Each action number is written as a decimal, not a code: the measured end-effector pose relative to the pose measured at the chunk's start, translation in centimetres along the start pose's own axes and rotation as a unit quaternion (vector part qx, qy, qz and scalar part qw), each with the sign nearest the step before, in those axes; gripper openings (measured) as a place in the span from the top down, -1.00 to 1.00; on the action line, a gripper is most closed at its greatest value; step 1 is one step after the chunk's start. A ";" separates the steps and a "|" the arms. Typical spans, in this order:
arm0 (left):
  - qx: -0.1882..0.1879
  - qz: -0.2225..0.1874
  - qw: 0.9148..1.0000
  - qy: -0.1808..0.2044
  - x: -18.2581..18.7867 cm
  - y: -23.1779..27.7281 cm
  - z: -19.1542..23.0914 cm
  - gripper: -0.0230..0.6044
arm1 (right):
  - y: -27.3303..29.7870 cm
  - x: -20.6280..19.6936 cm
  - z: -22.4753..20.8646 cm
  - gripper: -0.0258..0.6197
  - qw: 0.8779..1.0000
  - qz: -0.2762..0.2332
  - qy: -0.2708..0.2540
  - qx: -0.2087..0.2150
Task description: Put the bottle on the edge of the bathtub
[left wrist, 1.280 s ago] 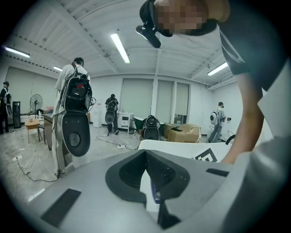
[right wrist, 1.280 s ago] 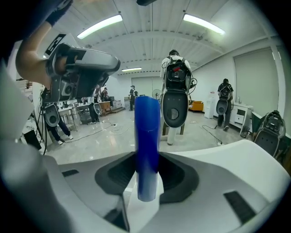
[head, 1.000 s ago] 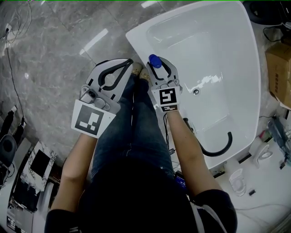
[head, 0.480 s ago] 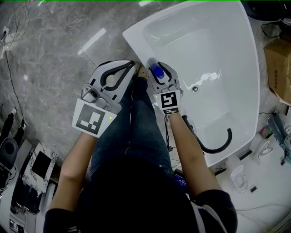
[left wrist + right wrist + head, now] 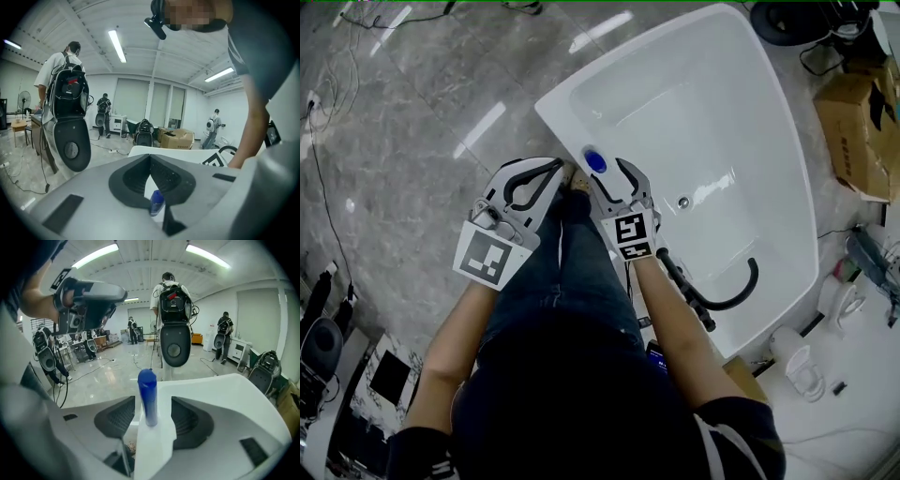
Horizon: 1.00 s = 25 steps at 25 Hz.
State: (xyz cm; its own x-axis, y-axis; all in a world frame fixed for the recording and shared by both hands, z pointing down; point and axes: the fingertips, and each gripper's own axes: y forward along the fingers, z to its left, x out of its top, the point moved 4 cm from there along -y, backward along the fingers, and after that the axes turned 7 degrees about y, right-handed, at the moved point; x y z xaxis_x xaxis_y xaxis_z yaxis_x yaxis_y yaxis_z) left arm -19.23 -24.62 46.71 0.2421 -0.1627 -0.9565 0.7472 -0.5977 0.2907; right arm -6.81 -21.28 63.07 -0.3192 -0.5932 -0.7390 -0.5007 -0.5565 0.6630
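on the bathtub edge [image 5: 558,114], upright bottle [image 5: 595,160]

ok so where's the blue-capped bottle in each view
head view: bottle upper middle, on the bathtub rim, between the opening right tongs.
left gripper view: low centre, showing through the shut left tongs.
right gripper view: dead centre, upright between the jaws.
shared landmark: the white bathtub rim.
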 end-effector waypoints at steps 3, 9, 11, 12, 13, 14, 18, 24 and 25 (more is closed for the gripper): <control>-0.005 -0.009 1.000 -0.003 2.0 -0.4 -0.5 0.85 | -4.0 2.7 0.0 0.19 0.999 -0.031 0.012 -0.020; -0.015 -0.041 0.999 0.010 7.0 -0.5 -0.4 0.85 | -12.8 10.1 -0.3 0.67 0.987 -0.131 0.052 -0.074; -0.013 -0.052 0.998 0.018 8.7 -0.7 -0.2 0.85 | -15.1 12.6 -0.5 0.78 0.980 -0.158 0.070 -0.097; -0.009 -0.053 0.998 0.020 9.5 -0.7 -0.1 0.85 | -16.1 13.7 -0.7 0.82 0.977 -0.168 0.077 -0.108; -0.005 -0.052 0.998 0.022 10.3 -0.7 0.0 0.85 | -17.1 14.9 -1.1 0.83 0.974 -0.177 0.082 -0.118; 0.000 -0.053 0.998 0.022 11.3 -0.6 0.0 0.85 | -18.1 16.0 -1.5 0.84 0.970 -0.187 0.086 -0.127; 0.023 -0.079 0.996 0.028 15.4 -0.4 0.3 0.85 | -22.0 20.9 -2.9 0.84 0.954 -0.237 0.090 -0.162; 0.072 -0.120 0.988 0.059 23.1 -1.2 1.9 0.85 | -27.0 28.1 -4.1 0.84 0.926 -0.300 0.082 -0.213; 0.077 -0.131 0.986 0.064 24.4 -1.4 1.9 0.85 | -27.9 28.9 -4.1 0.84 0.922 -0.309 0.077 -0.218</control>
State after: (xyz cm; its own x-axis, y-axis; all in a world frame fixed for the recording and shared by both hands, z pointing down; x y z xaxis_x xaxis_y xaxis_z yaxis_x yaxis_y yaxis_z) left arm -15.58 -29.23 22.96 0.1375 0.1083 -0.9846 0.6939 -0.7198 0.0177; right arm 1.25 -25.29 23.74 0.0546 -0.1407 -0.9886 -0.1677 -0.9773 0.1298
